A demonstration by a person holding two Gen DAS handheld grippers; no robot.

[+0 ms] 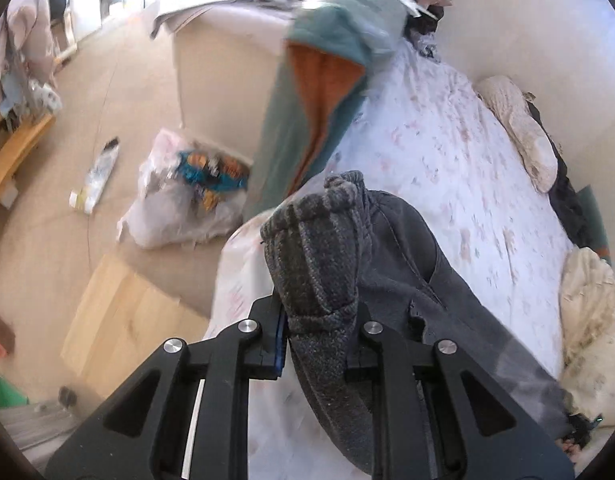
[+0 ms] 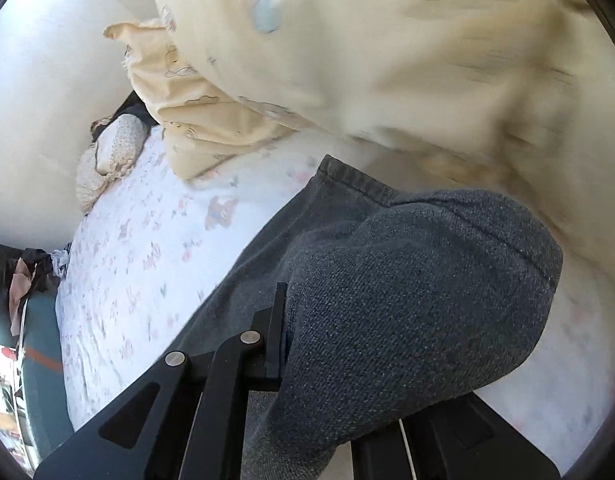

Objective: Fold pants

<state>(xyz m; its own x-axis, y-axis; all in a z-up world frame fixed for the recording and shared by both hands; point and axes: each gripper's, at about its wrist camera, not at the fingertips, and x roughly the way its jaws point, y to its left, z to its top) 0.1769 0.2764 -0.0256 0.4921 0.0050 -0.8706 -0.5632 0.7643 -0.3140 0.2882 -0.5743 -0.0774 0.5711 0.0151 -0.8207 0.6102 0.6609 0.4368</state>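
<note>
Dark grey pants [image 1: 427, 276] lie on a bed with a white flower-print sheet [image 1: 447, 140]. My left gripper [image 1: 319, 312] is shut on the ribbed waistband [image 1: 315, 240], which bunches up between its fingers above the bed. In the right wrist view, my right gripper [image 2: 303, 320] is shut on a hemmed end of the pants [image 2: 407, 280]; a fold of grey fabric drapes over and hides its right finger. The cloth hangs from both grippers down to the sheet [image 2: 147, 240].
A cream quilt [image 2: 367, 60] is heaped close behind the right gripper. A teal and orange blanket [image 1: 319, 92] hangs over the bed's far end. On the floor lie a plastic bag of items [image 1: 187, 192] and a wooden board [image 1: 119, 320]. Pillows [image 1: 519, 132] line the wall.
</note>
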